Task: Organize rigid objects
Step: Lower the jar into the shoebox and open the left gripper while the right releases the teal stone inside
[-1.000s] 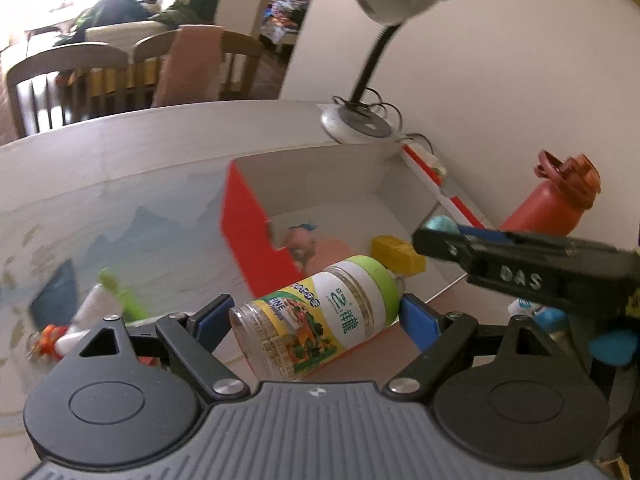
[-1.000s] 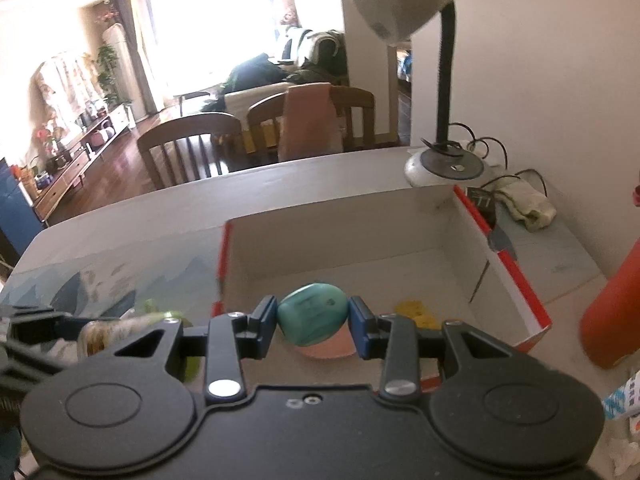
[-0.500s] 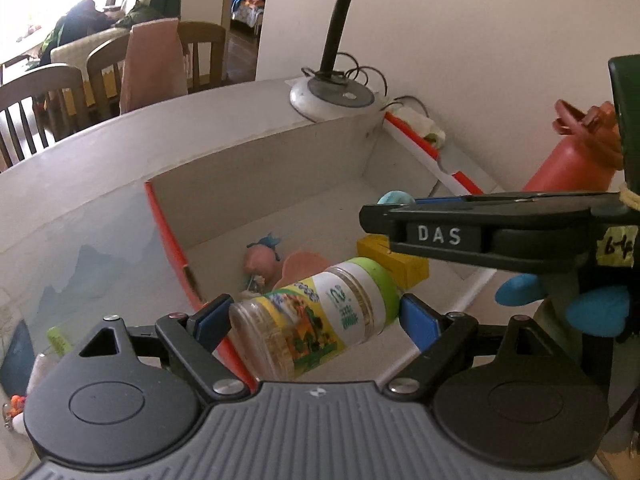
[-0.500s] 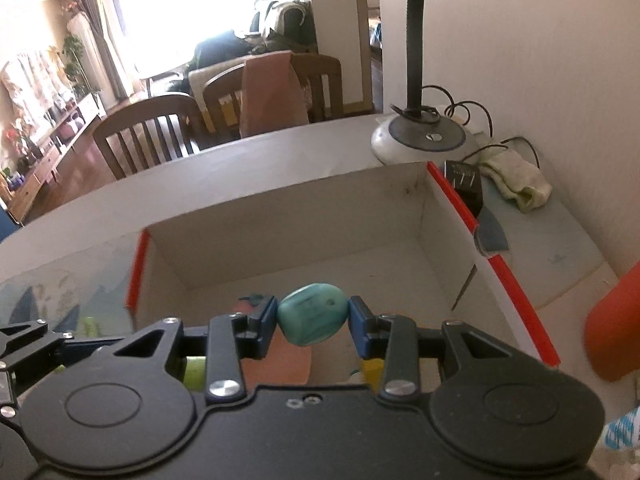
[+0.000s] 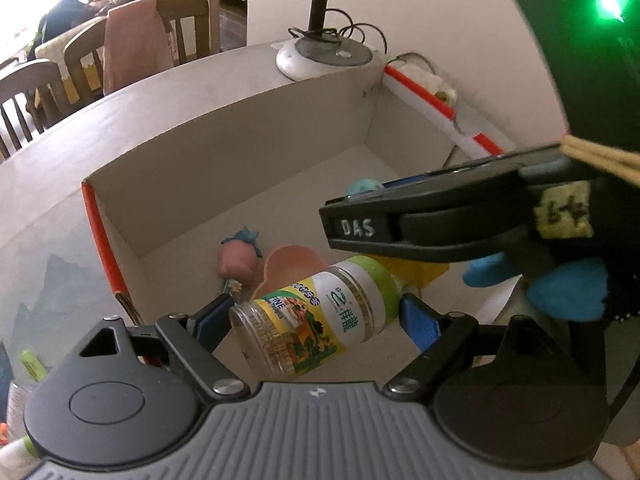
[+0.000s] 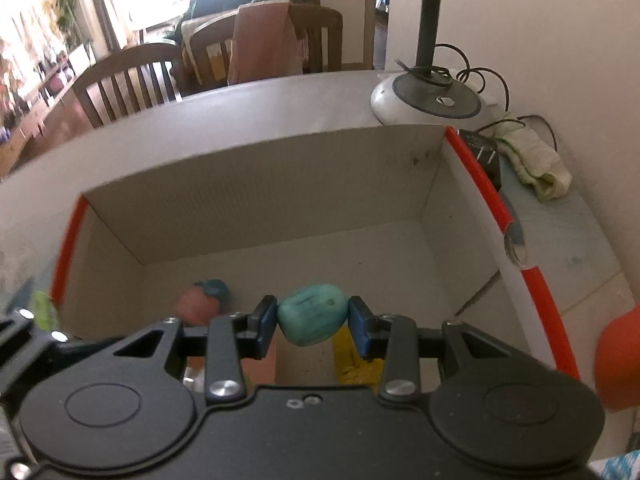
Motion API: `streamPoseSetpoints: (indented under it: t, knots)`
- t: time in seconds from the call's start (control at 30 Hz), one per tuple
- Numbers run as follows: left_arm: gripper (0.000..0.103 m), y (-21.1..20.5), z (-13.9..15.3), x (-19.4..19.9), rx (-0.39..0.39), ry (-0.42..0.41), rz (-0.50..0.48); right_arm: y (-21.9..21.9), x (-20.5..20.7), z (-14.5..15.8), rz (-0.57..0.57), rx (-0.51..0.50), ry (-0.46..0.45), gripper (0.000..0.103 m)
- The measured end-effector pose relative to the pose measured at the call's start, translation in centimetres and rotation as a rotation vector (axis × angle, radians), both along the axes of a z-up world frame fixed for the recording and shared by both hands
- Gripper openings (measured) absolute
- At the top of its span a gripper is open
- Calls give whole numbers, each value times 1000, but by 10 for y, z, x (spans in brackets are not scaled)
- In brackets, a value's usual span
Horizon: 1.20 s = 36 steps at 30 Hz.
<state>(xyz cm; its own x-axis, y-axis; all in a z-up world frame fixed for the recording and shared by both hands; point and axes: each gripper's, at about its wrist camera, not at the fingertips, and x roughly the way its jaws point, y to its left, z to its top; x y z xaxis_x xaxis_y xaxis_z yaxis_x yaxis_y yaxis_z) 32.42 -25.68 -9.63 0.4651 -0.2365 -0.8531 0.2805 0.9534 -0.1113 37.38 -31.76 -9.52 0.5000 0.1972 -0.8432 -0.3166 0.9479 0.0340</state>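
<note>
Both hands are over the box (image 6: 280, 208) now, where a second ago they were short of its near edge, back over the desk (image 5: 120, 128). The left gripper (image 5: 316, 322) has carried its jar (image 5: 316, 328) across the red-edged left wall and hangs above the box floor; its jaws are clamped end to end on the jar, one blue pad at the clear base, the other at the green cap, and the jar lies tilted between them. The right gripper (image 6: 312, 320) has come in lower too, its jaws clamped on the turquoise pebble (image 6: 312, 314), which sits squarely between the blue pads over the middle of the box.

Down on the floor of the box lie a pink toy with a blue tuft (image 5: 236, 260), a salmon-pink scoop-shaped piece (image 5: 292, 264) and a yellow block (image 6: 356, 356). The jar hangs right above that cluster, close enough that from the left wrist I can't say for sure whether it clears the salmon piece.

What it means: the carry looks done for both things, and the drop is the step in hand. In the left wrist view the right gripper's arm crosses just above the jar, so the two hands are crowded; releasing one at a time looks the safer call. The jar, round and tilted, may well roll once freed.
</note>
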Motion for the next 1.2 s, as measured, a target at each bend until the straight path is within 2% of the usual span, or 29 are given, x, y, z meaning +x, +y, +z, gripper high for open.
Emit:
streamPoseSetpoints:
  t: [0.43, 0.53, 0.6, 0.7, 0.9, 1.2]
  knots:
    - [89, -6, -11, 15, 65, 68, -3, 2, 6, -10, 24, 0, 80, 40]
    - [90, -5, -11, 16, 61, 69, -3, 2, 5, -9, 19, 4, 74, 44]
    - [90, -5, -11, 16, 59, 67, -6, 0, 4, -7, 15, 9, 64, 53]
    - [90, -2, -10, 17, 39, 69, -6, -2, 3, -3, 5, 19, 46, 62]
    - [90, 2, -4, 10, -5, 62, -6, -9, -3, 5, -5, 39, 26, 63]
    - [90, 13, 15, -8, -48, -3, 2, -15, -22, 32, -1, 110, -21, 69]
